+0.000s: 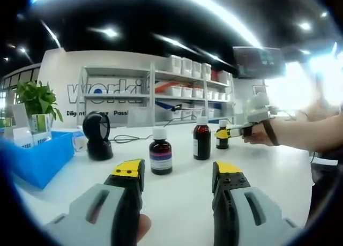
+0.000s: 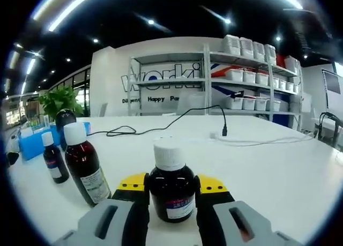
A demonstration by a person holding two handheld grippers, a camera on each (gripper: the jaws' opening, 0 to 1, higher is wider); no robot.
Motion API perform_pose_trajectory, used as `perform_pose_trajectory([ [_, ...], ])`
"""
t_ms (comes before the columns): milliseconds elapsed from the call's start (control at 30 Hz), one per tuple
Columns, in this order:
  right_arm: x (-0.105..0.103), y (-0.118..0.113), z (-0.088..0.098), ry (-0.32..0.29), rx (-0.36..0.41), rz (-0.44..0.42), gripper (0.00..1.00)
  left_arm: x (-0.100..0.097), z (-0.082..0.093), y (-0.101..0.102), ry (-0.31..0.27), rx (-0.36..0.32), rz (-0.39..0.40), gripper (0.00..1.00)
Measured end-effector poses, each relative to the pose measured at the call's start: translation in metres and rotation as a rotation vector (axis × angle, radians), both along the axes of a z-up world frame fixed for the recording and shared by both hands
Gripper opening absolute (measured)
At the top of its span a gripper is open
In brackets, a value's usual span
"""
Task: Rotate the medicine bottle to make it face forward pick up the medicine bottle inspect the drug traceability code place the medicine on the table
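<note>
The right gripper (image 2: 172,195) has its yellow-tipped jaws on either side of a small dark medicine bottle (image 2: 172,190) with a white cap, which stands upright on the white table (image 2: 278,176); the jaws sit right at the bottle's sides, but whether they press it or merely flank it cannot be told. In the left gripper view the same gripper (image 1: 230,132), held in a person's hand (image 1: 261,132), reaches to that bottle (image 1: 222,135) at the far right of a row. The left gripper (image 1: 177,173) hangs above the table with its jaws apart and nothing between them. Just beyond stand two more brown bottles, a short one (image 1: 161,151) and a tall one (image 1: 202,139), with a black scanner (image 1: 98,136) and a blue bin (image 1: 43,156) to the left, a potted plant (image 1: 36,100) behind. A black cable (image 2: 161,129) trails across the table toward the shelves (image 2: 236,80) at the back. The bottle looks like glass or hard plastic: light, rigid, smooth and liable to slip or tip. The best hold is probably across the round body below the cap, squarely, leaving the label (image 2: 178,207) visible for the code check.
</note>
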State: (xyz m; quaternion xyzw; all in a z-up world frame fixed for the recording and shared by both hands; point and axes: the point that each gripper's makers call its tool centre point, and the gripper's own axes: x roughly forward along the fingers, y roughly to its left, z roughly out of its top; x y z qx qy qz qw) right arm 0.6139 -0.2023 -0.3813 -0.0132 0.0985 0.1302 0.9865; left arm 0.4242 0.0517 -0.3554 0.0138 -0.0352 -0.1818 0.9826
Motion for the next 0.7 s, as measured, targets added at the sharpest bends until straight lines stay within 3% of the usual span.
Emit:
perform_pose_trajectory([
  [100,-0.002,0.000,-0.001,0.005,0.013,0.031,0.33,0.000,0.000,0.000,0.002,0.001,-0.001,0.42],
  [133,-0.002,0.004,0.003,-0.016,0.064,0.054,0.43,0.000,-0.001,0.000,0.002,0.001,-0.001,0.42],
  [200,-0.003,0.007,0.005,-0.036,0.072,0.090,0.52,0.001,-0.001,0.000,0.003,0.003,-0.001,0.42],
  [267,-0.004,0.009,0.006,-0.058,0.011,0.142,0.50,0.001,-0.001,0.000,0.005,0.003,-0.001,0.42],
  [433,-0.002,0.006,0.013,-0.060,0.004,0.238,0.52,0.001,-0.001,0.000,0.007,0.003,0.001,0.42],
  [467,-0.004,0.008,0.015,-0.050,0.036,0.278,0.53,0.001,-0.002,0.000,0.007,0.003,0.001,0.42],
  [567,-0.006,0.004,0.015,-0.049,-0.057,0.373,0.52,0.002,-0.002,0.000,0.008,0.004,0.001,0.42],
  [633,-0.010,0.004,0.018,-0.038,-0.042,0.432,0.52,0.002,-0.002,0.000,0.007,0.003,0.001,0.42],
  [700,-0.011,0.005,0.018,-0.044,-0.084,0.497,0.52,0.002,-0.002,0.001,0.007,0.003,0.001,0.42],
])
